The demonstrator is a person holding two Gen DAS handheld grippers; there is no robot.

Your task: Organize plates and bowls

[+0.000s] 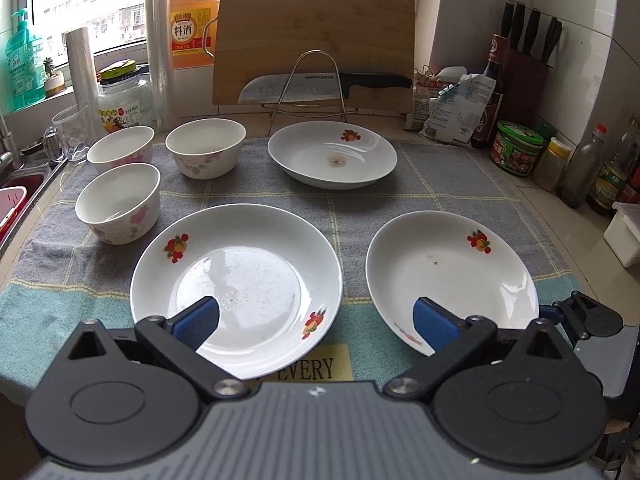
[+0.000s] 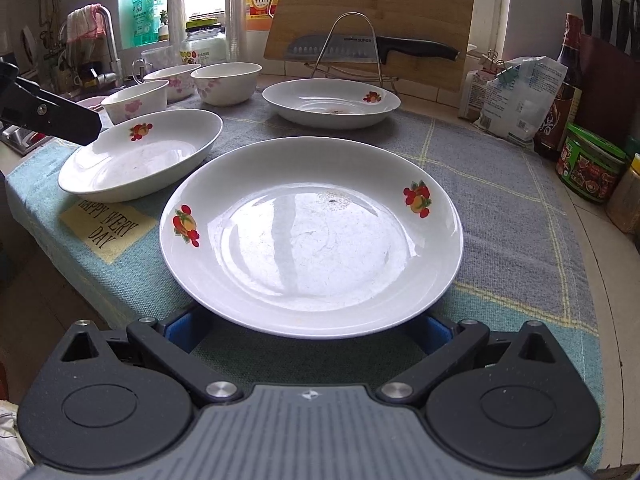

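Three white plates with fruit prints lie on a checked cloth [image 1: 440,168]: a near-left plate [image 1: 236,288] [image 2: 140,156], a near-right plate [image 1: 452,280] [image 2: 312,236] and a far plate [image 1: 332,154] [image 2: 332,102]. Three floral bowls [image 1: 118,204] [image 1: 120,150] [image 1: 206,148] stand at the left. My left gripper [image 1: 316,322] hovers open above the two near plates, holding nothing. My right gripper [image 2: 310,332] is open at the near-right plate's front rim, which partly hides its blue pads [image 2: 184,330].
A cutting board [image 1: 316,36] and a knife [image 1: 320,86] on a wire rack stand at the back. Bottles, jars [image 1: 518,148] and bags line the right wall, with a knife block [image 1: 524,68]. A sink [image 1: 16,188] lies left. A glass mug [image 1: 72,136] stands behind the bowls.
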